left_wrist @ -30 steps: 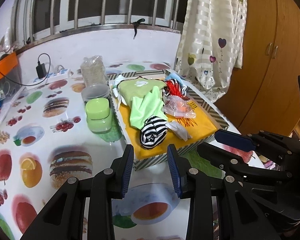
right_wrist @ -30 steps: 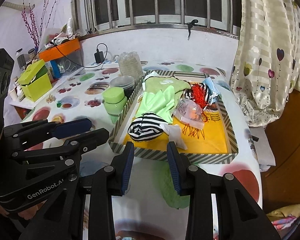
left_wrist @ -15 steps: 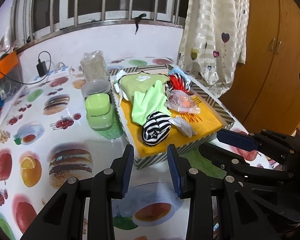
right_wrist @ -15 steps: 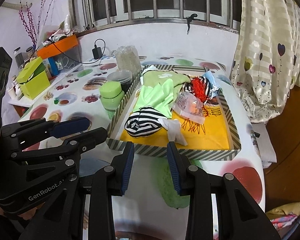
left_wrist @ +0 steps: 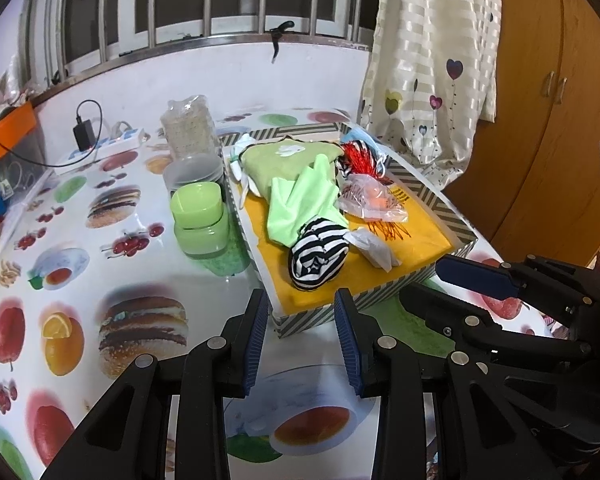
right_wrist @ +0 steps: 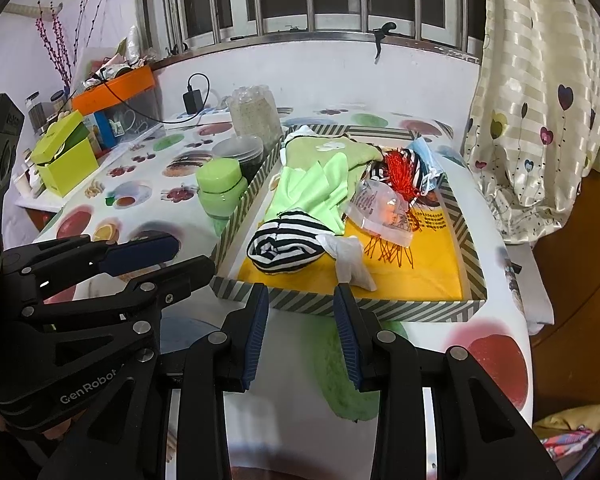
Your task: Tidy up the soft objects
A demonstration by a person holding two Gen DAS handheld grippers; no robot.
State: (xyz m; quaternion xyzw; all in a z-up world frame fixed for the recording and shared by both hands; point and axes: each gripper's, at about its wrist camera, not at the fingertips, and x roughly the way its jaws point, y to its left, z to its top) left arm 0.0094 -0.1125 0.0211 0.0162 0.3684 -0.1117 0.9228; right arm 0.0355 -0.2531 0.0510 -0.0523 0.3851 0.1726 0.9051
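Left wrist view, striped tray (left_wrist: 458, 222) nearer (jaws parted, empty)

Striped box (right_wrist: 384, 307) — inside, a rolled black-and-white sock (right_wrist: 284, 246) beside crumpled light-green cloth (right_wrist: 320, 186).

Two wrist views, side by side above the tabletop (left_wrist: 80, 280)

Both face 12 o'clock, near the striped tray (left_wrist: 320, 316) (right_wrist: 380, 308); each shows the other tool.

Tray (left_wrist: 452, 246) on counter (left_wrist: 80, 280); rolled sock (left_wrist: 318, 258) at tray's near end, folded cloth (left_wrist: 300, 204) behind it. Jar (left_wrist: 200, 220) just left of tray.
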